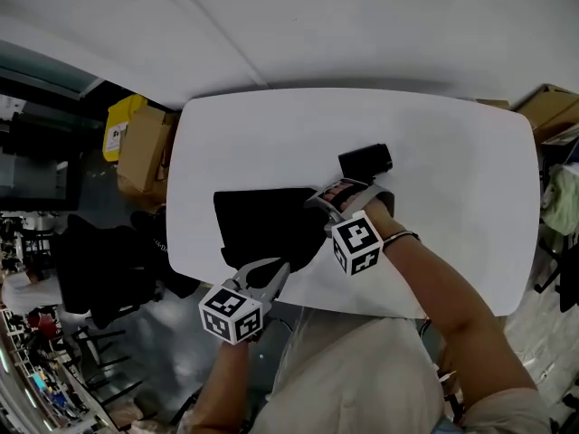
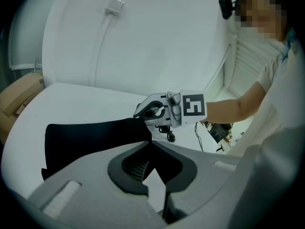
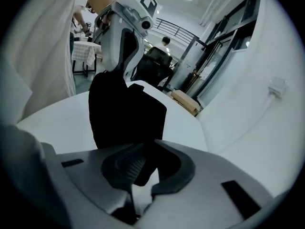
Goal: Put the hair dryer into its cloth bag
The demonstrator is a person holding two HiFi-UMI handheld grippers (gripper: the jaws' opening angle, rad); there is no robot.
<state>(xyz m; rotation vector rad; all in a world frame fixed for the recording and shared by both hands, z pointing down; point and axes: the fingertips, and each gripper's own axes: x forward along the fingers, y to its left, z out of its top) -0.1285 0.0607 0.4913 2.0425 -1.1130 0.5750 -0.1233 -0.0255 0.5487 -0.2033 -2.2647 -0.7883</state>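
A black cloth bag (image 1: pixel 262 224) lies flat in the middle of the white table (image 1: pixel 452 197). The black hair dryer (image 1: pixel 365 161) rests on the table just beyond the bag's right end, free of both grippers. My left gripper (image 1: pixel 282 268) is shut on the bag's near edge; in the left gripper view the cloth (image 2: pixel 90 137) runs right into its closed tips (image 2: pixel 151 144). My right gripper (image 1: pixel 327 197) grips the bag's right end, and black cloth (image 3: pixel 124 113) hangs between its jaws (image 3: pixel 150 144). Each gripper shows in the other's view: right gripper (image 2: pixel 147 112), left gripper (image 3: pixel 125 75).
Cardboard boxes (image 1: pixel 145 147) and a yellow item (image 1: pixel 122 120) stand off the table's left side, another box (image 1: pixel 547 107) at the far right. Dark furniture (image 1: pixel 99 269) crowds the floor at the left. A white wall rises behind the table.
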